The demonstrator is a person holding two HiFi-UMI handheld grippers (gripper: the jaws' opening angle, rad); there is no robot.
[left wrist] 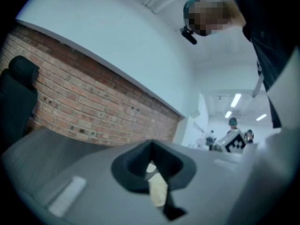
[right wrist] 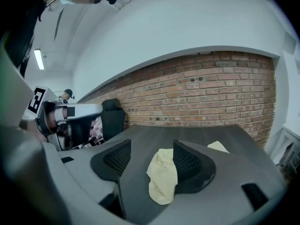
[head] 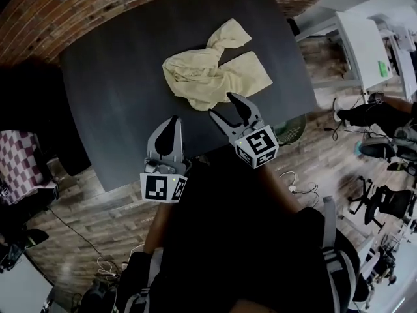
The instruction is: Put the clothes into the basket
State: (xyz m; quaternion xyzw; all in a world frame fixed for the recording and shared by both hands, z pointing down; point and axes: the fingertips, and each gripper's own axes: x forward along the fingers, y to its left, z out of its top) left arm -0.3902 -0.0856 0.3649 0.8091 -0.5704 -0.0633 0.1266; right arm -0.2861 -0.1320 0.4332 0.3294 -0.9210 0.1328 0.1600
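A crumpled pale yellow cloth point(head: 212, 70) lies on the dark table point(head: 111, 90), toward its far right. My right gripper point(head: 229, 108) stands open just short of the cloth's near edge, and nothing is pressed between its pads. In the right gripper view the cloth point(right wrist: 163, 177) shows ahead between the spread jaws of the right gripper point(right wrist: 151, 153). My left gripper point(head: 169, 130) hovers over the table's near edge, left of the cloth, jaws together and empty. The left gripper point(left wrist: 151, 146) looks shut in its own view, with a sliver of the cloth point(left wrist: 157, 187) seen past it. A round mesh basket point(head: 291, 130) peeks from under the table's right side.
A brick wall point(right wrist: 211, 93) backs the table. A checkered chair point(head: 23, 162) stands at the left, a white desk point(head: 365, 44) at the upper right, and black office chairs point(head: 391, 204) at the right. Cables point(head: 290, 181) lie on the wooden floor.
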